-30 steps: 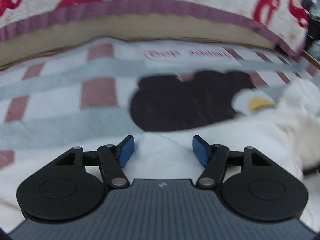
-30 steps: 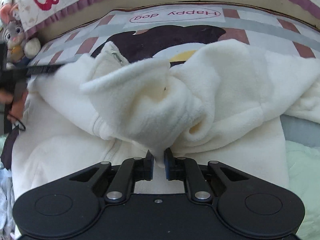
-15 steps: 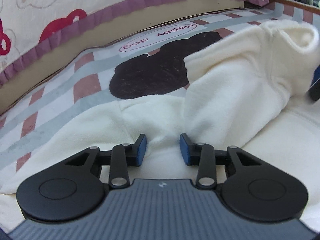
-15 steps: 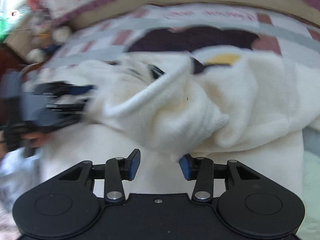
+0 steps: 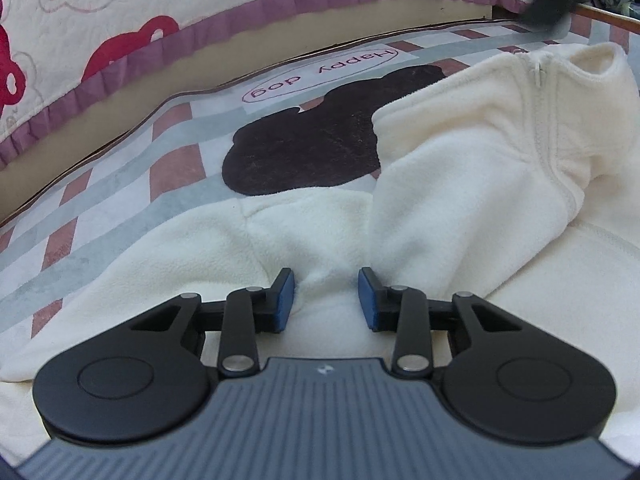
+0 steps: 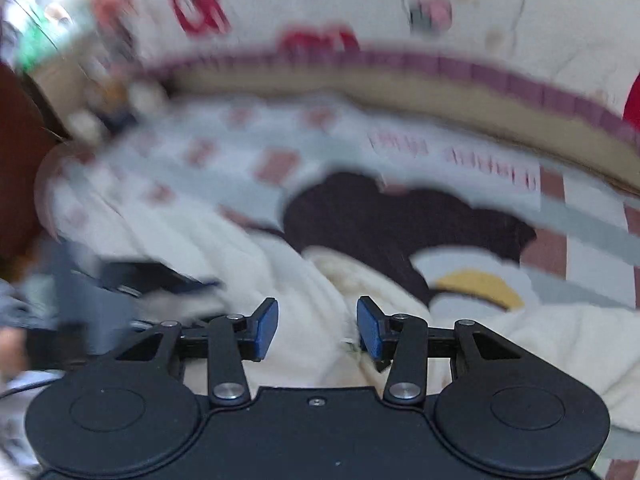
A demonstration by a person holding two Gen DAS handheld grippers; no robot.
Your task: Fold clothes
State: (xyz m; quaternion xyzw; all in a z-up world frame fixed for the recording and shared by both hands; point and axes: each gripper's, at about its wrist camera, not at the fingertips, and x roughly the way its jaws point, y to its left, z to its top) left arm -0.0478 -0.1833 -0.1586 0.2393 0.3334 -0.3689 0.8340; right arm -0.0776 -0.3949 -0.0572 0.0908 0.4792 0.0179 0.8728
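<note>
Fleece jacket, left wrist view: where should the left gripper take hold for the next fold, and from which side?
Probably the raised ridge of the fleece jacket directly between the left gripper pads. The fabric bunches up there into a soft hump, thin enough to pinch. Come straight down from above, as the gripper already points, with jaws astride the ridge. The flat panel nearby offers no edge to catch.

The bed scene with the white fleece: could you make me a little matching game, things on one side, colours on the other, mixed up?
Things:
1. fleece jacket
2. dog shape on the blanket
3. frill on the quilt
4. pads of the left tongs

Colours:
A. blue
B. cream white
C. purple
D. dark brown

Pairs: 1-B, 2-D, 3-C, 4-A
</note>
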